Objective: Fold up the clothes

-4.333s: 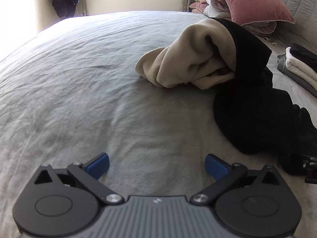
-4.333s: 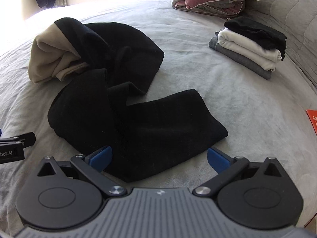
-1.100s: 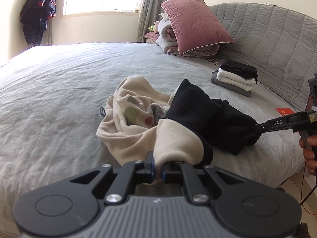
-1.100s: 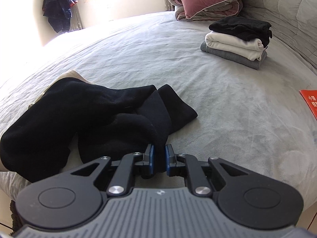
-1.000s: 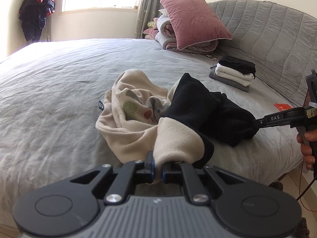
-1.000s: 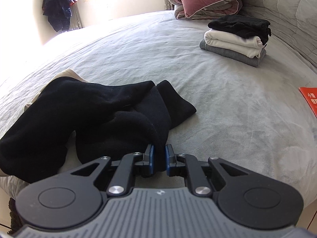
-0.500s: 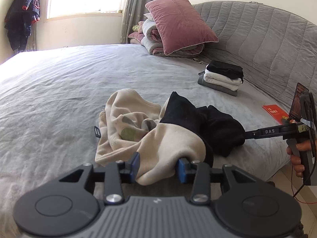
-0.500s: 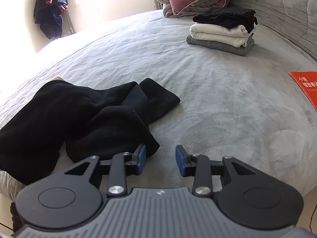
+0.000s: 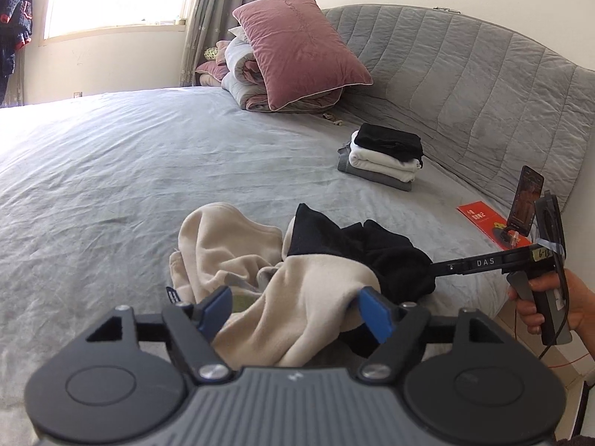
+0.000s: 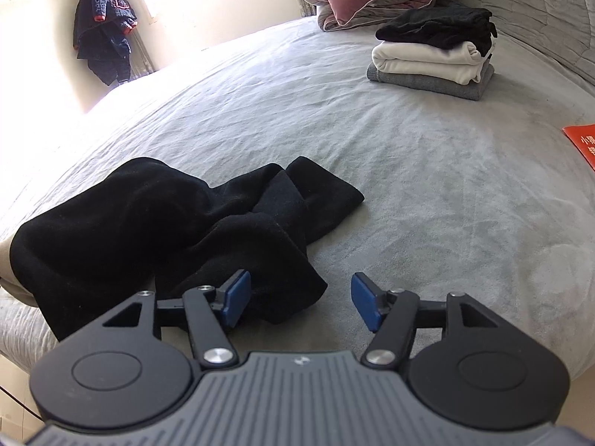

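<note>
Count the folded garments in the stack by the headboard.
3: black garment on top, white garment in the middle, grey garment at the bottom. More may be hidden within.

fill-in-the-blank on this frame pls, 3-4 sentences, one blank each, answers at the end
1. The folded stack on the bed has a ____ garment on top.
2. Under it lies a white one, and the bottom one is ____.
3. The cushion leaning by the headboard is ____ in colour.
4. The crumpled garment between the left gripper pads is black and ____.

Missing words: black; grey; pink; beige
</note>
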### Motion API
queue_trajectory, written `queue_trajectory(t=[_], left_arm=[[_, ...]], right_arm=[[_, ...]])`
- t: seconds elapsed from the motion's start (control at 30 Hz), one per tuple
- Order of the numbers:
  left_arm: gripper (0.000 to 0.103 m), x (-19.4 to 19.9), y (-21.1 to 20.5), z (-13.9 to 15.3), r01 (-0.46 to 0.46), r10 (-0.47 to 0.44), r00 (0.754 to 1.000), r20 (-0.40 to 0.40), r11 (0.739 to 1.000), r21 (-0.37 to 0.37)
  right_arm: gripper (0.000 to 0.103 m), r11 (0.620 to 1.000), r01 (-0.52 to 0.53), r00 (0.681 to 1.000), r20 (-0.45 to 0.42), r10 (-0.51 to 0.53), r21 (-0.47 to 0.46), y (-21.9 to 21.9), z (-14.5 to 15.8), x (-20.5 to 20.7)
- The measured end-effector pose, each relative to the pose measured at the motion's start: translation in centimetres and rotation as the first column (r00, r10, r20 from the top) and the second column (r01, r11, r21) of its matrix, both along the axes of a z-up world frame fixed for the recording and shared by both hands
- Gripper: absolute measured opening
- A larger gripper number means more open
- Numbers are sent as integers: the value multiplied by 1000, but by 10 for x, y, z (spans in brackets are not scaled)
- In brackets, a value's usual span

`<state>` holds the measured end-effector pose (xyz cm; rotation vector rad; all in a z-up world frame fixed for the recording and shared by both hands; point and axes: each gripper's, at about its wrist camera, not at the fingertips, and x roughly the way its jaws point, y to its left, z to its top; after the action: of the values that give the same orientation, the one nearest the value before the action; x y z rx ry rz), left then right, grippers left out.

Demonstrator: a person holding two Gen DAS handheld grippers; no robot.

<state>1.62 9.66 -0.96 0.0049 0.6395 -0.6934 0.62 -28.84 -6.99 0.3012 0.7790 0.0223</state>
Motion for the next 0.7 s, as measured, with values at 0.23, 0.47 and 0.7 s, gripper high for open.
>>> queue_trajectory(t=[0.23, 0.47, 0.7], left_arm=[[90, 29, 26, -4, -39, 38, 998, -54, 999, -29], [89, 110, -2, -30, -58, 62, 994, -87, 998, 39], [87, 183, -33, -62, -88, 99, 981, -167, 994, 71]], right_arm=[[66, 999, -12, 999, -48, 14, 33, -3, -8, 19], [66, 997, -22, 997, -76, 28, 75, 5, -11, 42], [66, 997, -28, 994, -108, 35, 65, 16, -13, 62]])
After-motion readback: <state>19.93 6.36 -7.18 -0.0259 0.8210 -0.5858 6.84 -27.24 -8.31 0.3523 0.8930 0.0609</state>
